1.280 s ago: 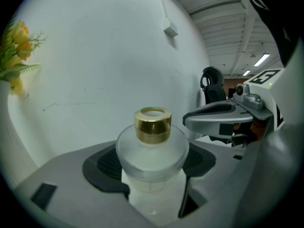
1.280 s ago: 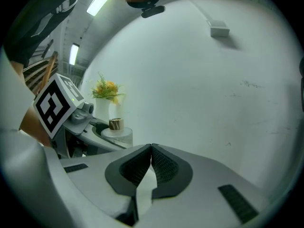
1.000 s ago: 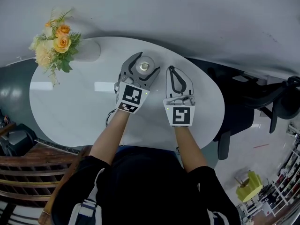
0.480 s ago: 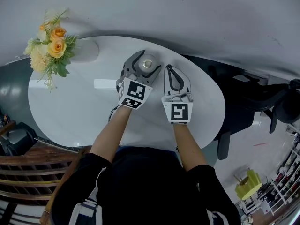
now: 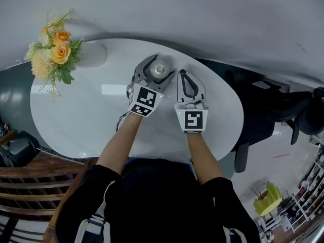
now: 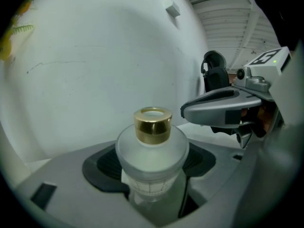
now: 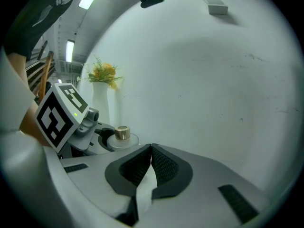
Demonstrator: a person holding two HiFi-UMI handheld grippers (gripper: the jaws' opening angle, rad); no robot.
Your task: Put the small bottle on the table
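The small bottle (image 5: 160,70) is frosted glass with a gold cap (image 6: 152,125). It stands upright between the jaws of my left gripper (image 5: 159,65), whose black pads (image 6: 105,164) press on its sides. This is over the far middle of the white oval table (image 5: 81,115); I cannot tell whether its base touches the top. My right gripper (image 5: 185,74) sits just right of it, shut, pads (image 7: 161,165) together with nothing between them. From the right gripper view the bottle (image 7: 122,133) shows to the left, in the other gripper.
A vase (image 5: 93,54) of orange and cream flowers (image 5: 53,54) stands at the table's far left. A dark office chair (image 5: 283,105) is off the right edge, a wooden chair (image 5: 30,186) at the near left. A pale wall runs behind the table.
Both grippers have crept slightly away from me and to the right. The left one keeps its hold on the bottle.
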